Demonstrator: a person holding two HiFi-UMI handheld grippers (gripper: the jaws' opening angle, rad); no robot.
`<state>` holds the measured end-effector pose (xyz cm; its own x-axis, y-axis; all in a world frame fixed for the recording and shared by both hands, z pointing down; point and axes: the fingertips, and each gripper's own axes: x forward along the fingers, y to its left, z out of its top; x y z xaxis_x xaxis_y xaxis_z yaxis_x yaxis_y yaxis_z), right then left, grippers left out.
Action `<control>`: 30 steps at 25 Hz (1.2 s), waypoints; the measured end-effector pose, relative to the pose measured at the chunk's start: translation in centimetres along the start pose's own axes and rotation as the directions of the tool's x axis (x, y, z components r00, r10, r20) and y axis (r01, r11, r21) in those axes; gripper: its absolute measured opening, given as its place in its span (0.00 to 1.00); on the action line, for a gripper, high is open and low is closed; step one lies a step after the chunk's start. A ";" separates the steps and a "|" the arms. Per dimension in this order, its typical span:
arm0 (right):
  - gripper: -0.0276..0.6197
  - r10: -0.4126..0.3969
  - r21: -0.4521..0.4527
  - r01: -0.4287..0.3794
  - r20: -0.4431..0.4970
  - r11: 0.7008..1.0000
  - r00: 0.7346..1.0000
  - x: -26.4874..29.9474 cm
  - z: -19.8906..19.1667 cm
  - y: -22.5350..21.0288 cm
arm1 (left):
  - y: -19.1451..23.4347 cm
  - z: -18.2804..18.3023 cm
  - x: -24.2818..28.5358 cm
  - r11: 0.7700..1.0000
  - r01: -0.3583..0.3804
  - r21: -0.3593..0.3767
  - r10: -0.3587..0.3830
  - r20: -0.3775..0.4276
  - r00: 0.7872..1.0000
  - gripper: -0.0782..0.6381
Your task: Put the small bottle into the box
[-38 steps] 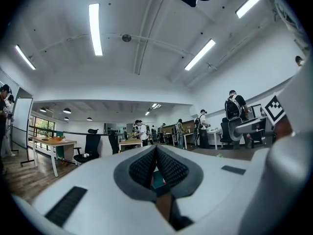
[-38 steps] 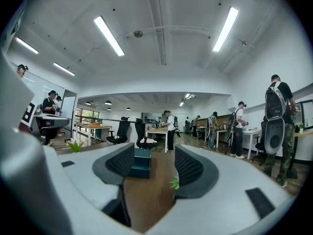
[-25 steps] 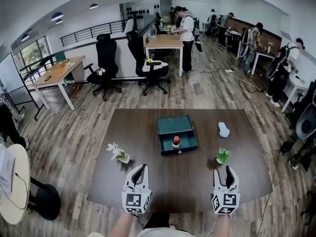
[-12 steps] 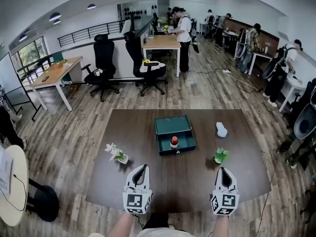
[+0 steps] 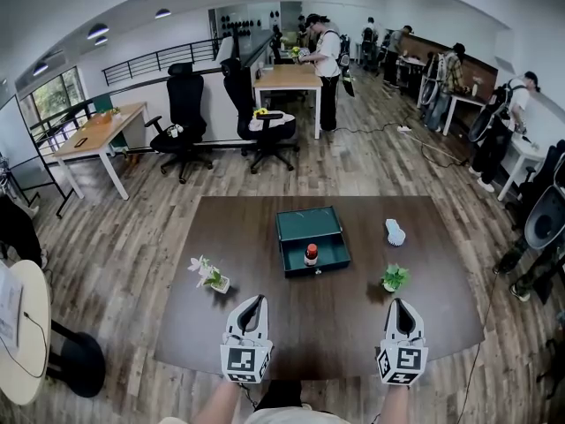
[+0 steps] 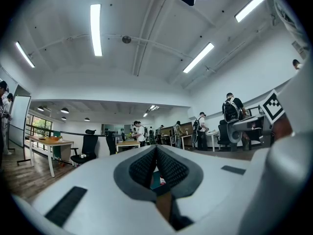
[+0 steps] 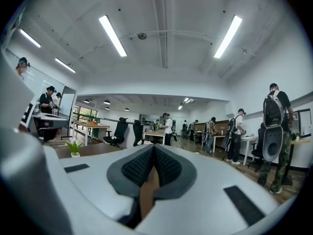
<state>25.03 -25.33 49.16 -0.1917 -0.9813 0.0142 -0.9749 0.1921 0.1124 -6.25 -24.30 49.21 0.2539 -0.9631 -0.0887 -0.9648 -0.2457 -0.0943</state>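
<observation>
A small bottle point(image 5: 311, 253) with a red cap stands upright inside the open teal box point(image 5: 327, 222) at the middle of the dark brown table point(image 5: 265, 325). My left gripper point(image 5: 253, 304) rests near the table's front edge, left of the box, its jaws together and nothing between them. My right gripper point(image 5: 399, 308) sits near the front edge on the right, jaws shut and empty. In the left gripper view a sliver of the teal box point(image 6: 155, 180) shows past the closed pads point(image 6: 168, 168). The right gripper view shows its pads point(image 7: 168, 168) meeting at the tips.
A small potted plant with white flowers point(image 5: 212, 275) stands left of the box, a green potted plant point(image 5: 394, 277) to the right, and a white object point(image 5: 395, 231) at the far right. Office chairs point(image 5: 190, 113), desks and several people fill the room behind.
The right gripper's jaws have closed from open to shut. Both grippers stay near the table's front edge; the view has shifted slightly.
</observation>
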 end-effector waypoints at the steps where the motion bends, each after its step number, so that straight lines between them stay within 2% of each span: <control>1: 0.05 0.002 -0.004 -0.002 -0.002 1.000 1.000 0.0 0.0 0.0 | 0.0 0.0 -0.1 1.000 -0.001 0.001 0.001 -0.001 1.000 0.11; 6: 0.05 0.012 -0.007 -0.012 -0.003 1.000 1.000 0.0 0.1 0.3 | 0.4 -0.1 -0.3 1.000 -0.011 0.005 0.011 -0.004 1.000 0.11; 11: 0.04 0.027 -0.048 -0.028 -0.028 0.998 0.999 0.1 -0.1 0.8 | 0.4 0.3 -0.5 1.000 -0.010 0.009 0.010 0.001 1.000 0.11; 30: 0.04 0.038 -0.059 -0.041 -0.038 0.997 0.999 0.2 -0.6 1.0 | 0.0 -0.1 -0.2 1.000 -0.002 0.011 0.002 -0.004 1.000 0.11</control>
<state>24.09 -25.34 49.90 -0.2247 -0.9728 0.0561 -0.9580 0.2310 0.1701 -6.28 -24.17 49.37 0.2520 -0.9640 -0.0847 -0.9644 -0.2429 -0.1048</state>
